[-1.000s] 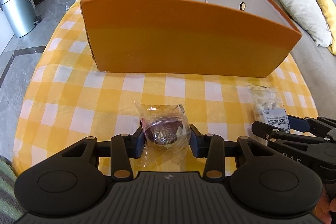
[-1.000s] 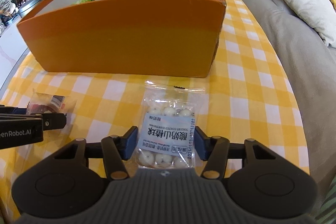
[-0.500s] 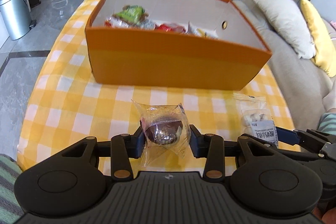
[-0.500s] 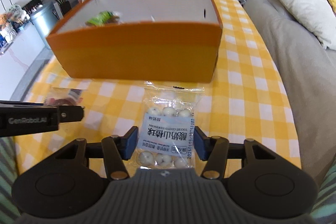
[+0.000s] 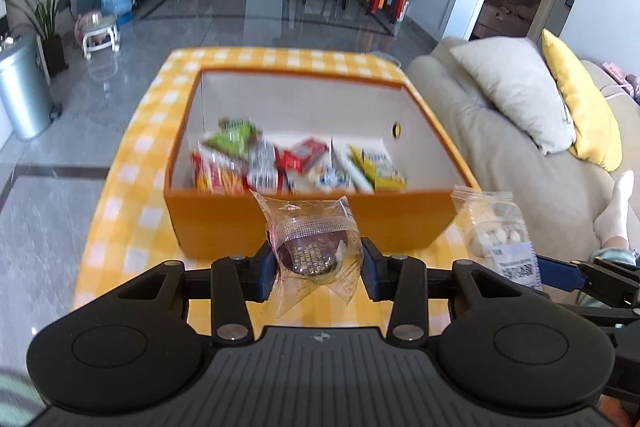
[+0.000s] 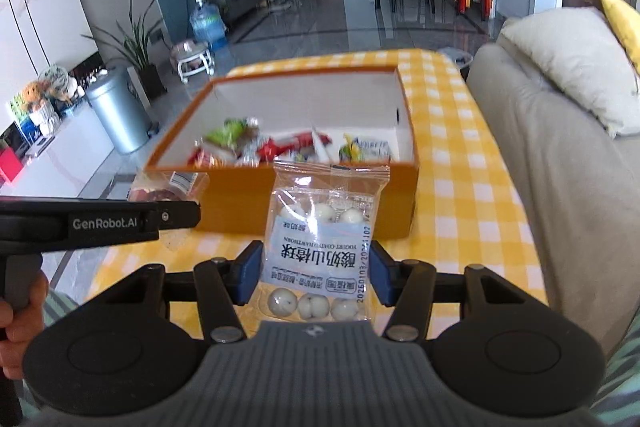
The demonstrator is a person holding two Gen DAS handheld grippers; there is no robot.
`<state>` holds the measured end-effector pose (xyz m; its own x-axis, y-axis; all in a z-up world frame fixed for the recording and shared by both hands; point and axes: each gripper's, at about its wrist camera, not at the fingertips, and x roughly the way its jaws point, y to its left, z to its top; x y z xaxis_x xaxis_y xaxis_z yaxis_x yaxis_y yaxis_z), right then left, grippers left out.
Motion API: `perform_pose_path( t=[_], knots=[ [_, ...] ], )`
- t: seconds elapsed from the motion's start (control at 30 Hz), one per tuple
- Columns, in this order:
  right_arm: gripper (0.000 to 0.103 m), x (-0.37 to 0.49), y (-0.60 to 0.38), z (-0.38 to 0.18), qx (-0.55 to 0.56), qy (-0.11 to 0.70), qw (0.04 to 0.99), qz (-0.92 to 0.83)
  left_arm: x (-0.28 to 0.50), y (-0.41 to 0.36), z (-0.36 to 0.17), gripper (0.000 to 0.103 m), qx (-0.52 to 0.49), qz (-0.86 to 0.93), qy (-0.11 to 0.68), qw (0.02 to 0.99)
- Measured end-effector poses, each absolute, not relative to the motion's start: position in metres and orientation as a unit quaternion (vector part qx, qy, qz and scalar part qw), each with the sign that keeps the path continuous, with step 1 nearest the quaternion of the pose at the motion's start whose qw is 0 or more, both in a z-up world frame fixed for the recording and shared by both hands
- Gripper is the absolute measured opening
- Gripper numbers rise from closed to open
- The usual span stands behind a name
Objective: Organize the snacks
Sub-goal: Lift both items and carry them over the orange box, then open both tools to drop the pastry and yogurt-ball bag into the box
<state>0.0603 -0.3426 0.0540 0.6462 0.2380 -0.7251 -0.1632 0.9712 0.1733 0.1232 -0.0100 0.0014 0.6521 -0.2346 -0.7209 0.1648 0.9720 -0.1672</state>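
Observation:
My left gripper is shut on a clear-wrapped dark chocolate snack, held in the air in front of the orange box. My right gripper is shut on a clear bag of white yogurt balls with a blue label, also lifted above the table. The same bag shows at the right of the left wrist view, and the chocolate snack at the left of the right wrist view. The box holds several snack packets.
The box stands on a table with a yellow checked cloth. A beige sofa with cushions runs along the right. A metal bin and plants stand on the floor at the left. A person's hand holds the left gripper's handle.
Both grippers have risen with their snacks still held. The box now appears lower and farther, and its inside with the packets has come into view.

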Motion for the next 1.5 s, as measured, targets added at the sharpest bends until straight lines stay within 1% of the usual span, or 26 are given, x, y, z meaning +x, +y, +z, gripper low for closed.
perform_pose_path(
  t=[0.23, 0.57, 0.7, 0.87, 1.03, 1.27, 1.5],
  knots=[
    [0.053, 0.079, -0.347, 0.079, 0.042, 0.377, 0.918, 0.116, 0.146, -0.016, 0.027, 0.047, -0.025, -0.118, 0.371, 0.921],
    [0.053, 0.123, -0.347, 0.109, 0.013, 0.311, 0.938, 0.155, 0.185, -0.028, 0.05, 0.047, -0.006, -0.128, 0.343, 0.931],
    [0.053, 0.153, -0.354, 0.107, 0.024, 0.323, 0.931, 0.167, 0.211, -0.029, 0.046, 0.047, 0.0, -0.134, 0.354, 0.926],
    [0.053, 0.197, -0.355, 0.095, 0.033, 0.361, 0.914, 0.185, 0.242, -0.029, 0.028, 0.047, -0.007, -0.137, 0.396, 0.908],
    [0.053, 0.236, -0.337, 0.068, 0.0, 0.395, 0.901, 0.18, 0.266, -0.033, 0.0, 0.047, 0.014, -0.136, 0.433, 0.891],
    [0.053, 0.275, -0.314, 0.02, -0.082, 0.439, 0.878, 0.17, 0.294, -0.039, -0.038, 0.047, 0.041, -0.133, 0.469, 0.872],
    [0.054, 0.299, -0.301, -0.015, -0.162, 0.472, 0.852, 0.154, 0.315, -0.049, -0.066, 0.047, 0.077, -0.119, 0.495, 0.857]
  ],
)
